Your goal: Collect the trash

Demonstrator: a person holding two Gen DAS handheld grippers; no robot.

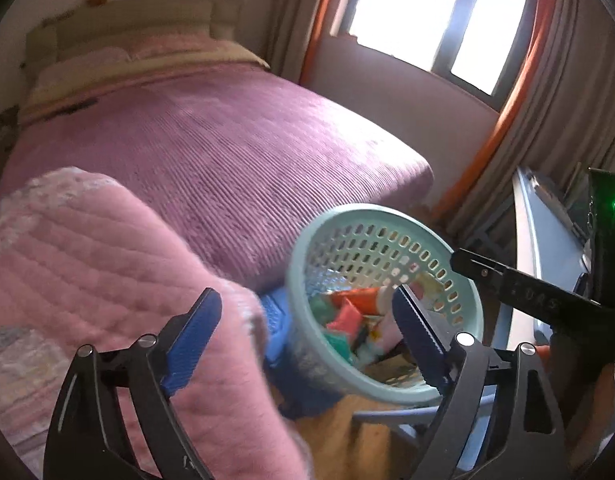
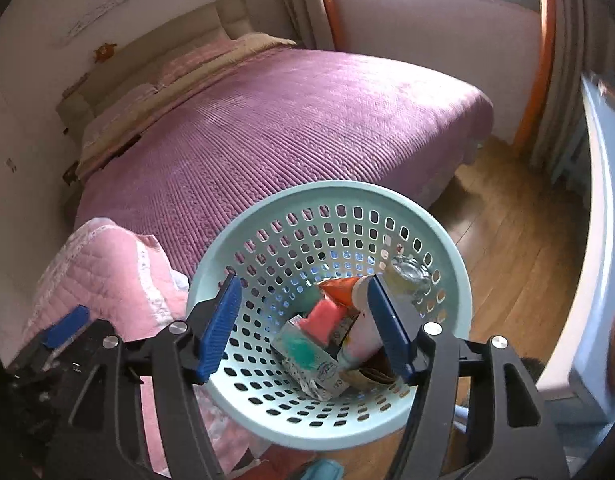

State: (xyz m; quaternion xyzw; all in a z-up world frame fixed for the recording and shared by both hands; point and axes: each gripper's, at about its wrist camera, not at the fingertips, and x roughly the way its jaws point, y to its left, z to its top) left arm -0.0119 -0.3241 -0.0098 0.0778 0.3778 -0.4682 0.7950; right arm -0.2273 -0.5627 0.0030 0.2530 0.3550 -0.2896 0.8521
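Note:
A pale green perforated basket [image 2: 447, 248] holds several pieces of trash: an orange and white tube [image 2: 347, 290], a pink packet [image 2: 325, 318], a green and white carton [image 2: 307, 354]. It also shows in the left wrist view [image 1: 307, 248], tilted beside the bed. My right gripper [image 2: 303, 314] is open and empty, its blue-padded jaws spread just above the basket's mouth. My left gripper [image 1: 303, 320] is open and empty, its left jaw over a pink quilt [image 1: 87, 256], its right jaw in front of the basket. The right gripper's black frame [image 1: 519, 284] shows at the right of the left wrist view.
A bed with a purple cover [image 2: 291, 128] fills the room's middle; pillows and headboard [image 2: 163, 52] lie at the far end. The folded pink quilt [image 2: 107, 280] lies at its near corner. Wooden floor [image 2: 515, 248], a window [image 1: 439, 20] with curtains, and a pale blue table [image 2: 599, 208] are on the right.

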